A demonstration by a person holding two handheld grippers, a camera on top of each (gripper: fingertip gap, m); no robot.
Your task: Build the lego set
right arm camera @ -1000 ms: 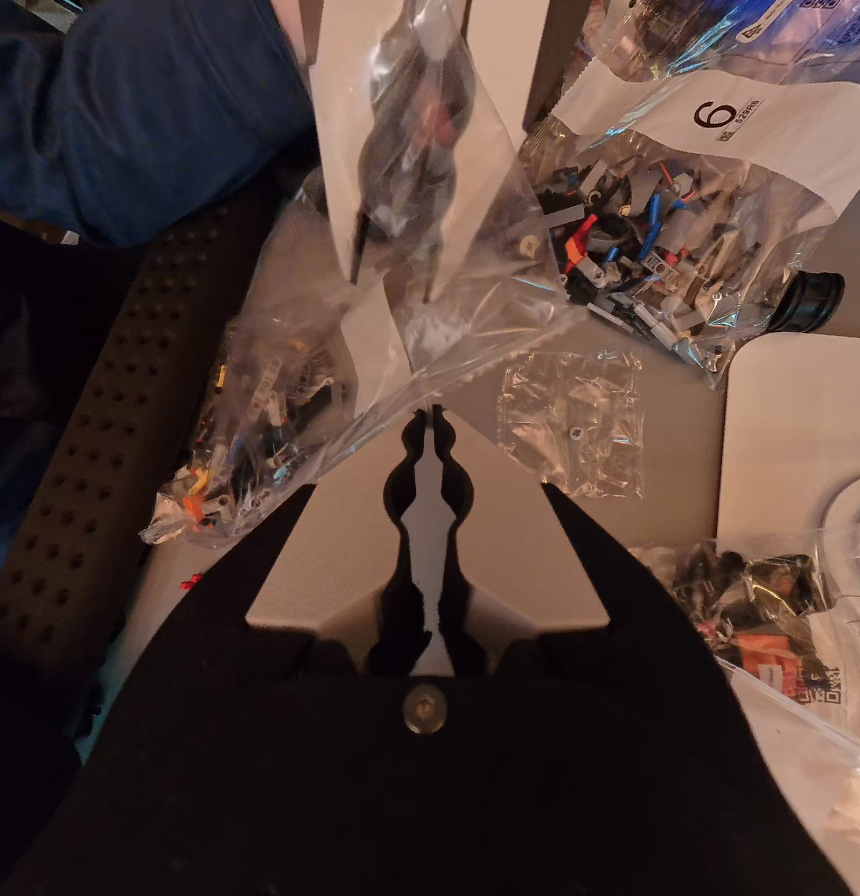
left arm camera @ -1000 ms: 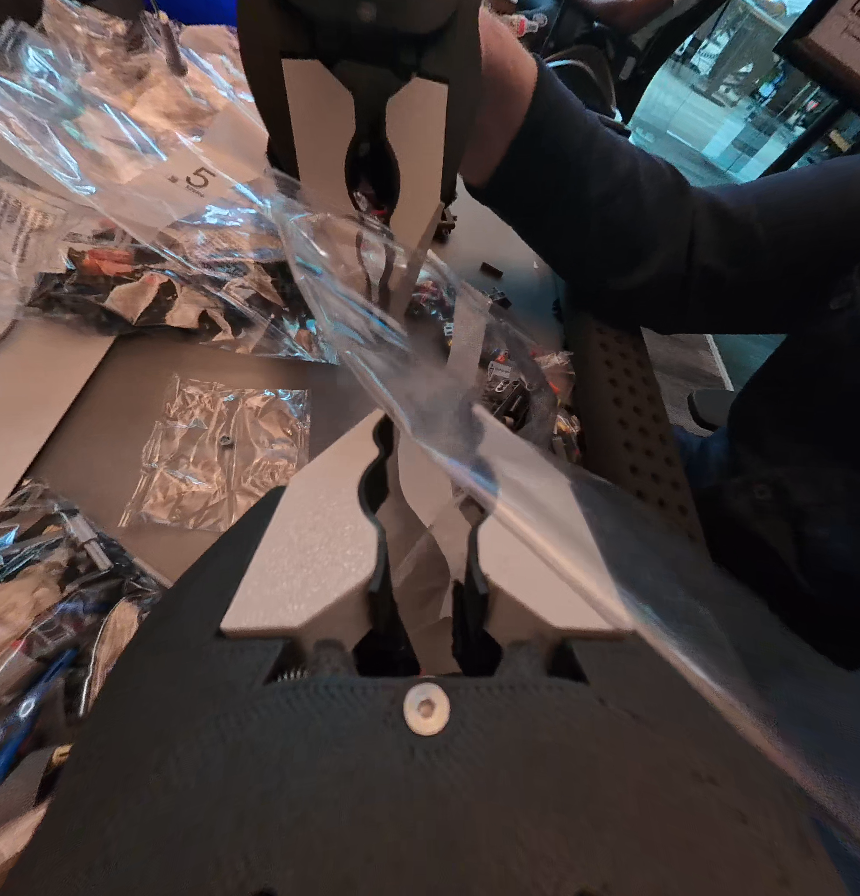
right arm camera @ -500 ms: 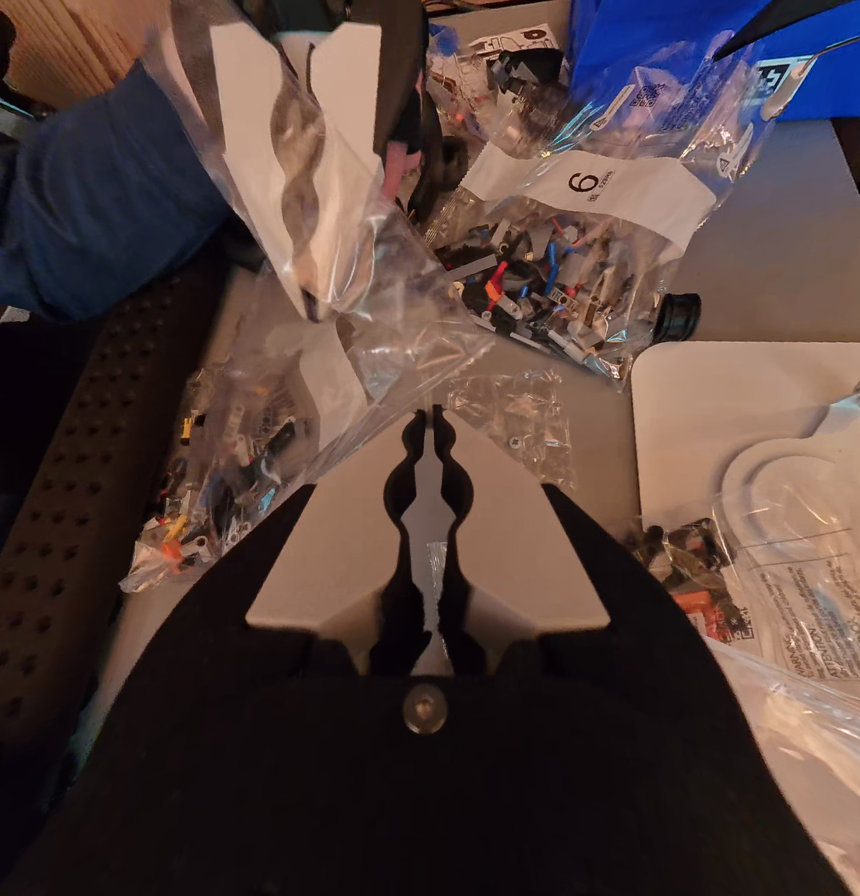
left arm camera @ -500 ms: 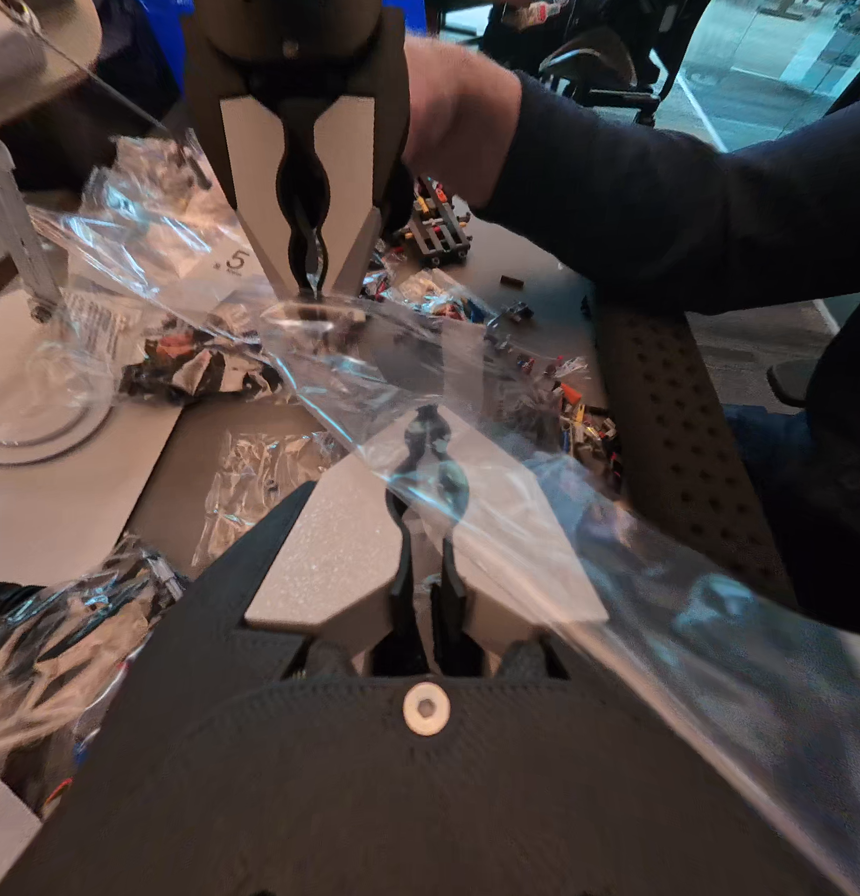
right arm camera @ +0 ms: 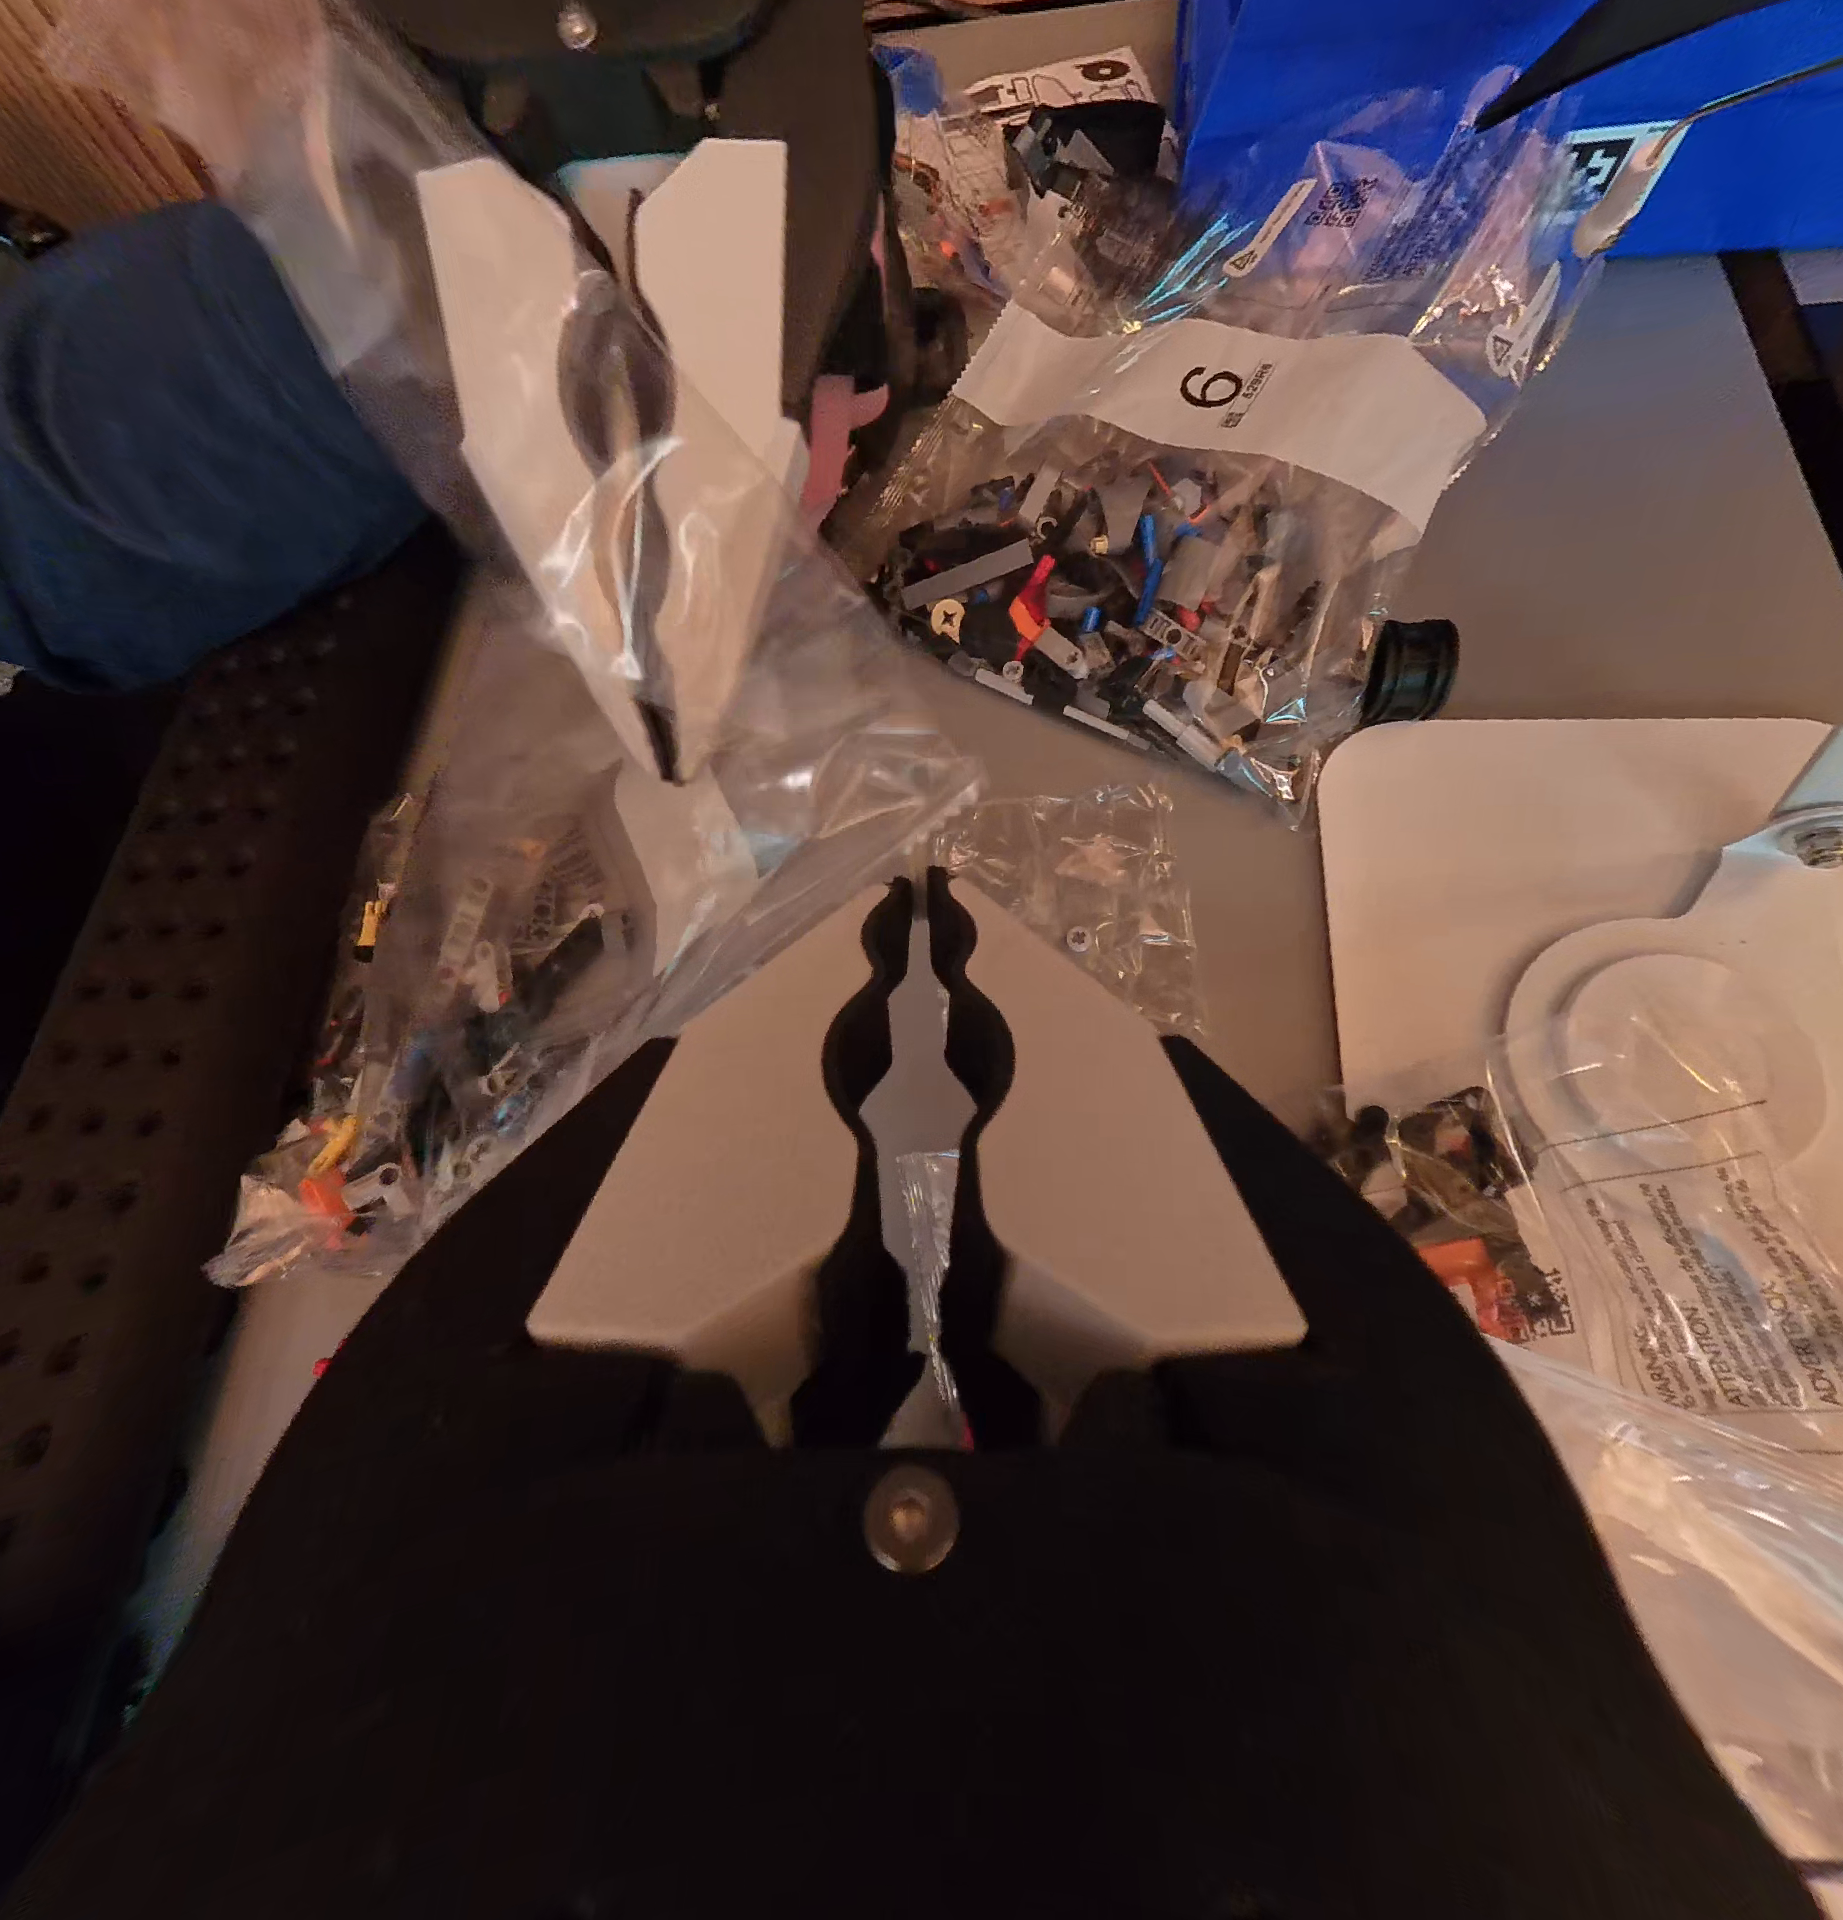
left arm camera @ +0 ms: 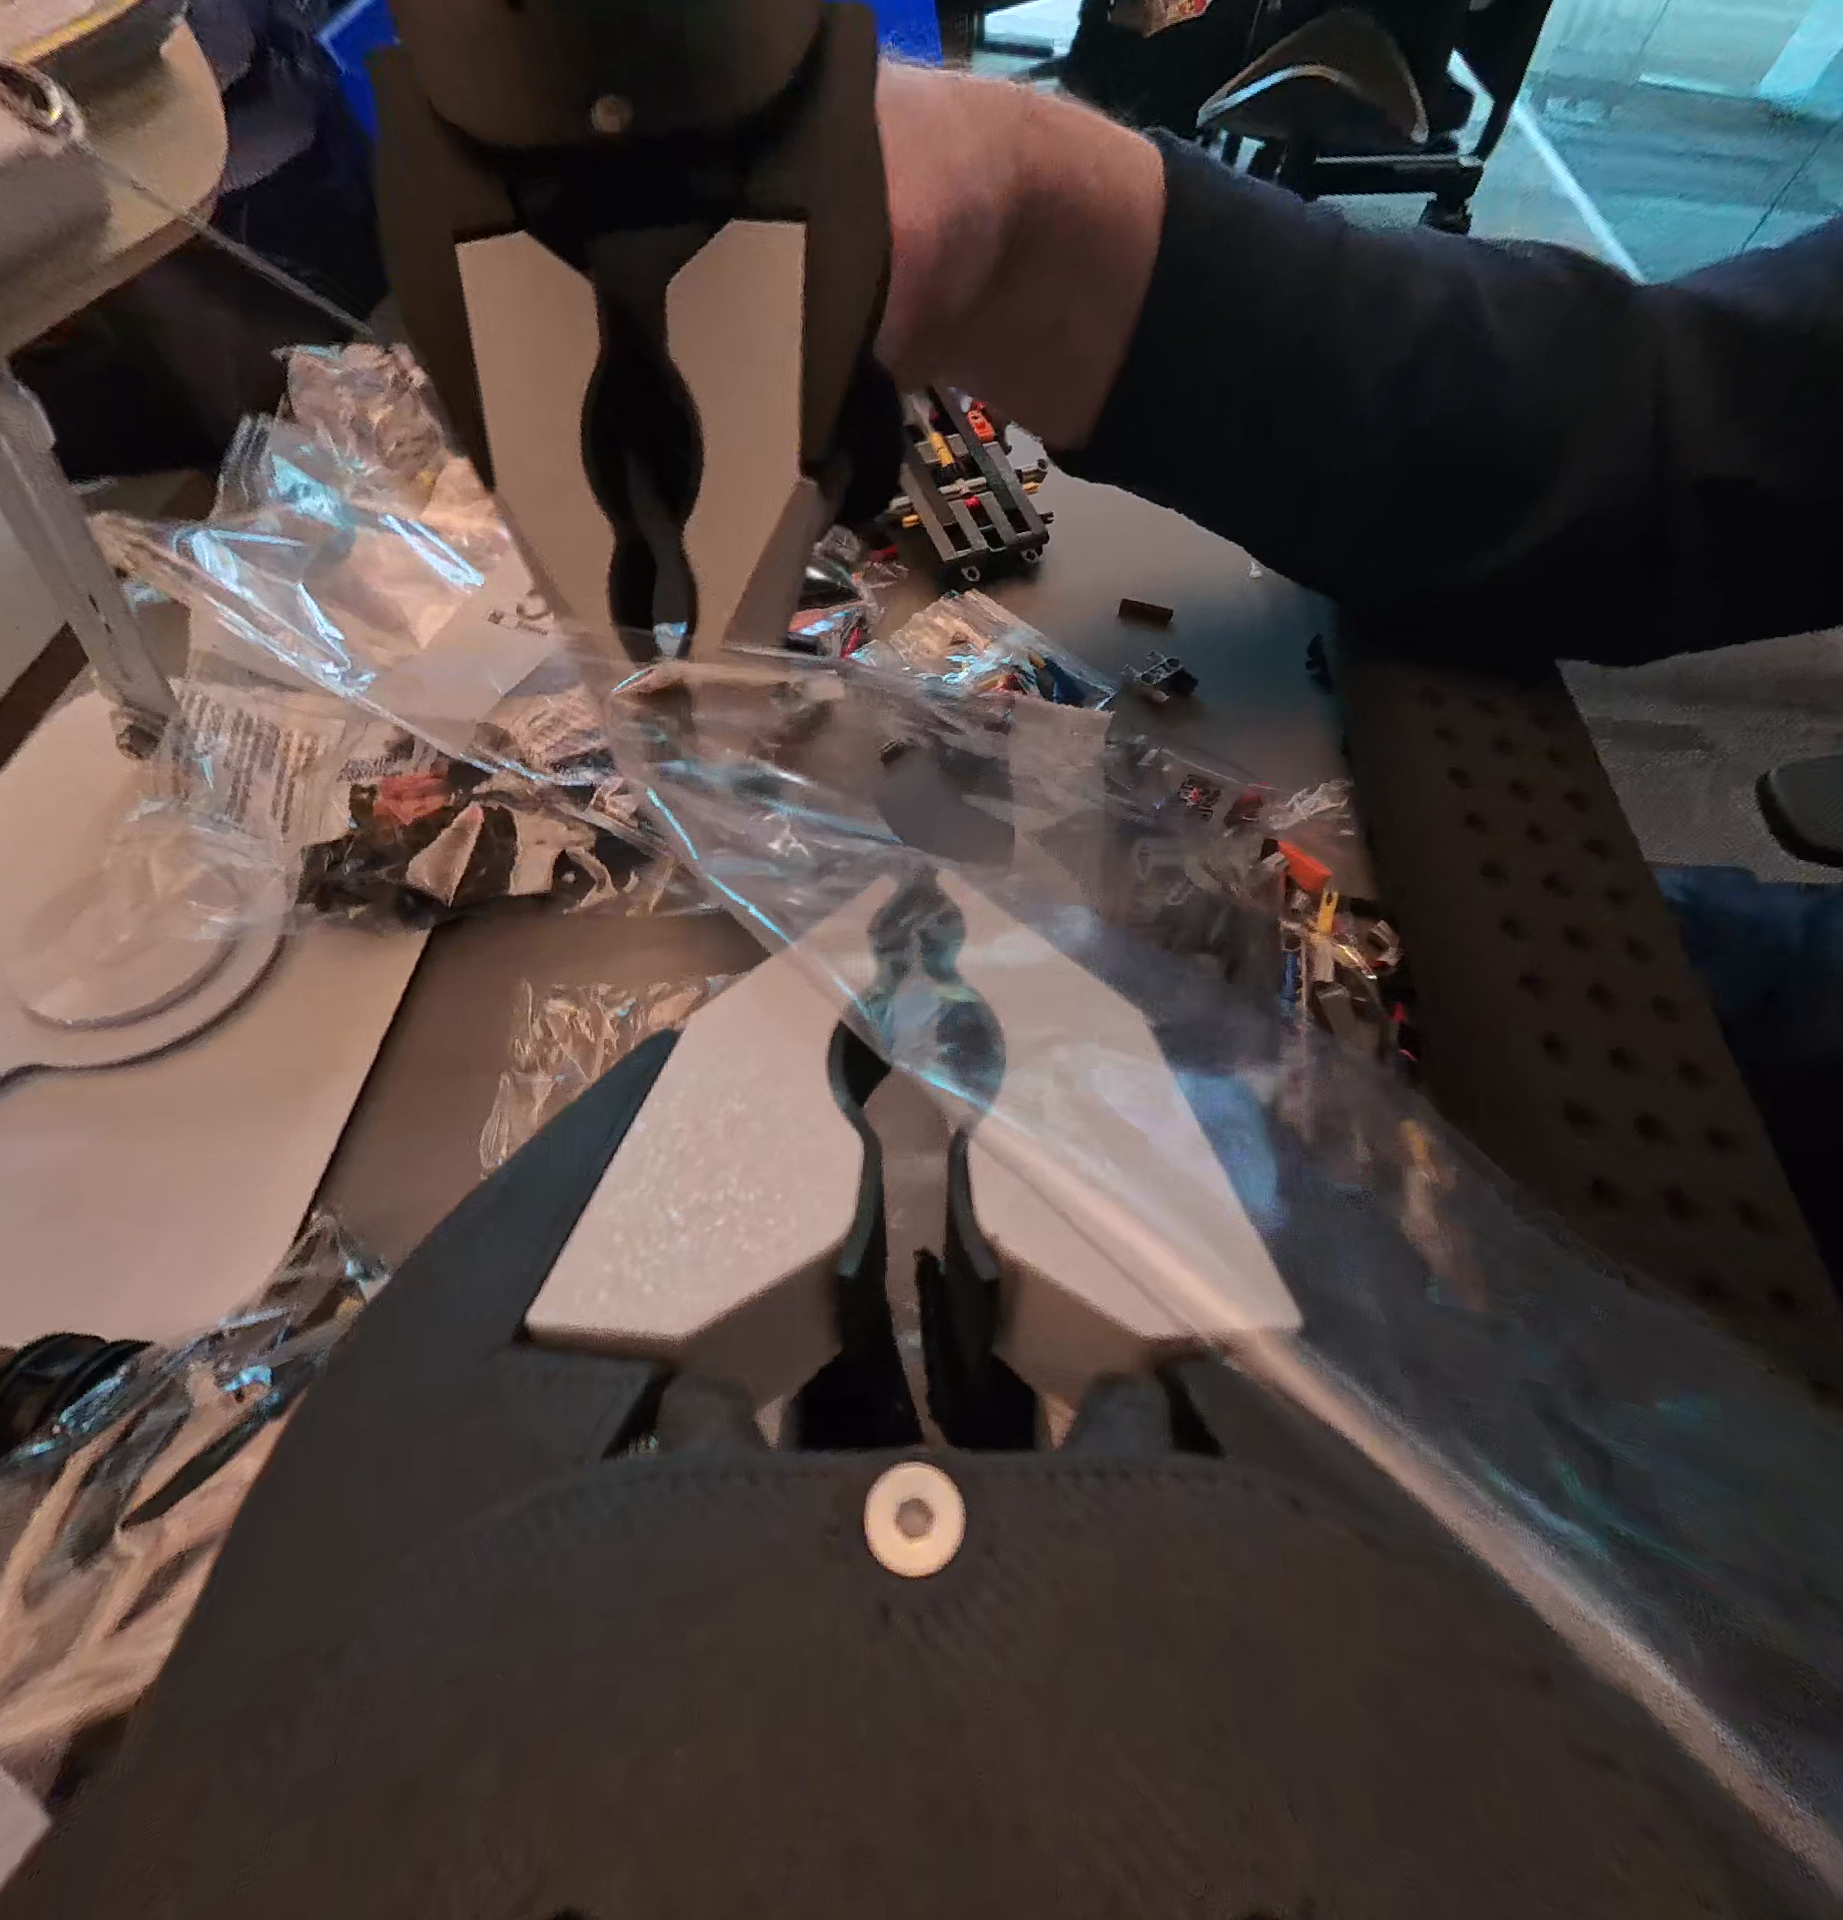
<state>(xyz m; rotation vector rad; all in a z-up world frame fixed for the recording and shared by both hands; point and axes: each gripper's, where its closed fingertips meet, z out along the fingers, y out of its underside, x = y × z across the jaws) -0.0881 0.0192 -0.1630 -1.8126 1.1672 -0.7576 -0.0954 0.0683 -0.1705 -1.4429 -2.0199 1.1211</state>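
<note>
Grey table (right arm camera: pixel 1582 499) carries a litter of clear bags of small bricks, the fullest being a numbered bag (right arm camera: pixel 1135 582) at the far side, with a white board (right arm camera: pixel 1436 894) to its right and a partly built black frame (left arm camera: pixel 974 499) near the person's sleeve (left arm camera: pixel 1468 395). Between the two claws stretches a clear bag (right arm camera: pixel 543 997) whose loose pieces sag onto the table edge: the left claw (right arm camera: pixel 665 743) is closed on its film from above, and the right claw (right arm camera: pixel 917 883) is closed on its serrated top edge, a strip of film showing between its fingers. Just beyond lies a small crumpled bag (right arm camera: pixel 1088 894).
</note>
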